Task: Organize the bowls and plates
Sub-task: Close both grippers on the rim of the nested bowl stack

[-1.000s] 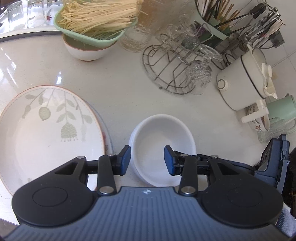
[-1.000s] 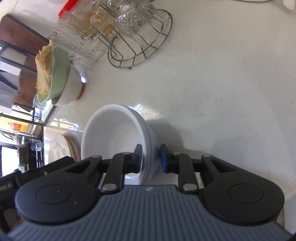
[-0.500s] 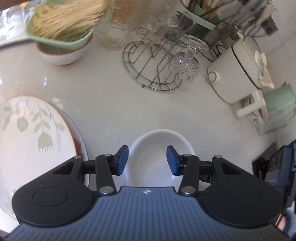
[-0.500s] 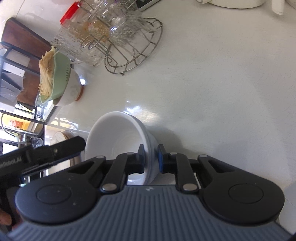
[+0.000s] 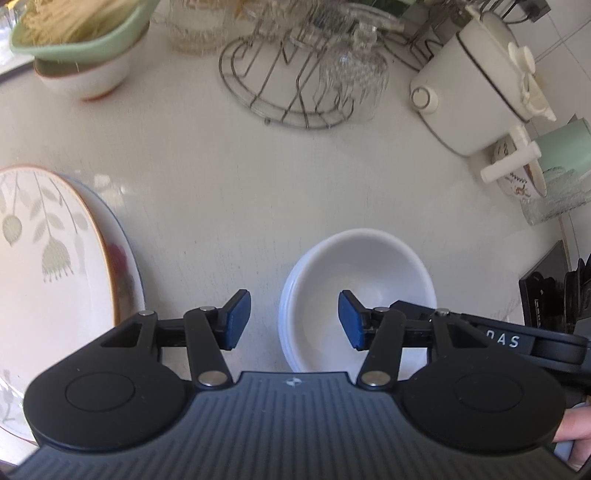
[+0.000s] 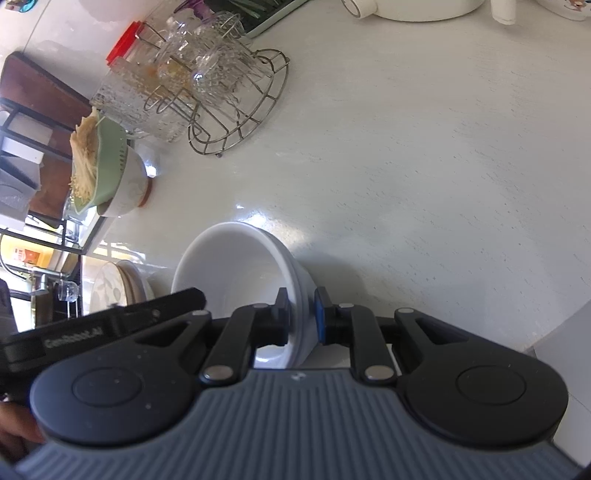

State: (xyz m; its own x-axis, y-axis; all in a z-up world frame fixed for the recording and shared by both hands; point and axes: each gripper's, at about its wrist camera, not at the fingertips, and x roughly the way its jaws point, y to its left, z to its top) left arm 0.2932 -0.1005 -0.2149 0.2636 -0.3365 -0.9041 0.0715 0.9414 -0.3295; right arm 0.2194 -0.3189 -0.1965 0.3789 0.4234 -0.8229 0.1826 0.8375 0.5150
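Two sets of jaws are mine. My right gripper (image 6: 301, 314) is pinching the near wall of the white bowl (image 6: 236, 266) at the lower middle of the right wrist view, one pad inside the rim and one outside. My left gripper (image 5: 293, 319) has just been spreading its jaws; they stand apart with nothing pressed between them, the bowl's left rim (image 5: 354, 280) showing between the two blue pads in the lower centre of the left wrist view. That bowl's edge shows several stacked rims, though I cannot count them surely. One pile of plates (image 5: 48, 273) lies at the left edge on the bench (image 5: 258, 177): a leaf-patterned plate on top and at least one more rim beneath. At upper left, one green strainer (image 5: 81, 33) of pale strands sits in one white bowl with a brown foot (image 5: 88, 75). One wire rack (image 5: 291, 85) with upturned glasses stands at top centre, and one white pot (image 5: 469, 88) at upper right, one mint cup (image 5: 561, 151) just beside it.
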